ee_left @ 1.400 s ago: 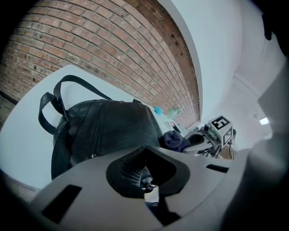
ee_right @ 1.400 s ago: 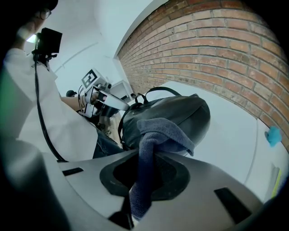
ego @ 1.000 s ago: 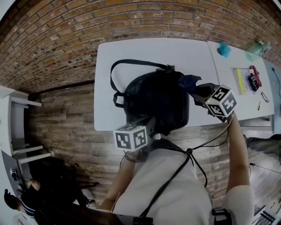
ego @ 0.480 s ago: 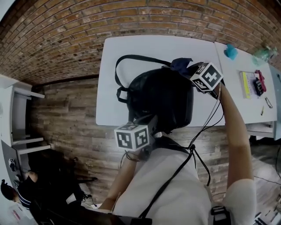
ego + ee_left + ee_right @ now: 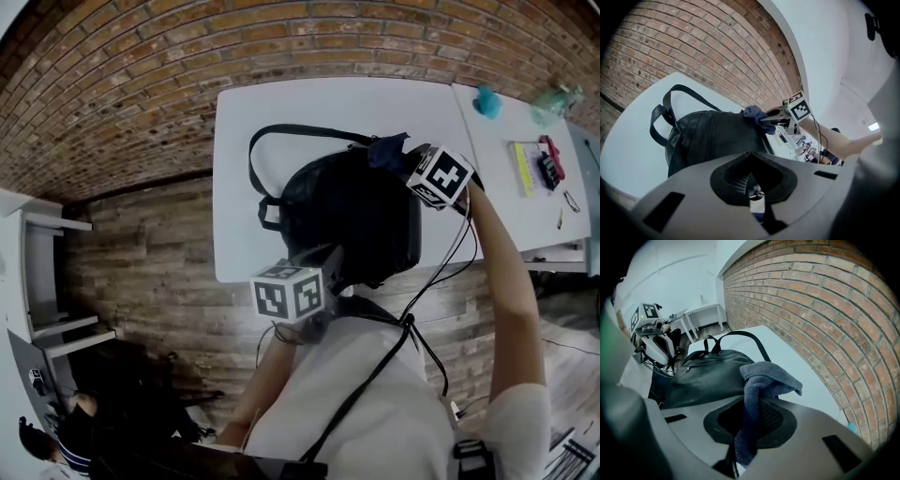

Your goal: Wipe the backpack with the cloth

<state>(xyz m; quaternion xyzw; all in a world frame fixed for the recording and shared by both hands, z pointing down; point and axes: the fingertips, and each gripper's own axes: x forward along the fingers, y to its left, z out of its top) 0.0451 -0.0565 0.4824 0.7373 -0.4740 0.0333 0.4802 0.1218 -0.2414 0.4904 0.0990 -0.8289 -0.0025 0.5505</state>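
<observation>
So the black backpack (image 5: 352, 220) is lying flat on the white table (image 5: 244, 141), with its handle loop sticking out from the far left side. The cloth (image 5: 386, 150) is bunched at the backpack's far right corner, touching it or just over it, hard to call. The right gripper (image 5: 408, 161) has its jaws clamped on that cloth. From there pretty much the whole bag lies to the left and toward the person, and its long axis looks like it runs across to the handle, so I'd guess the wipe goes that way. The left gripper (image 5: 330, 264) is at the backpack's near edge, jaws pinched on what looks like a small strap or pull. Count: one backpack, one cloth, two grippers.
</observation>
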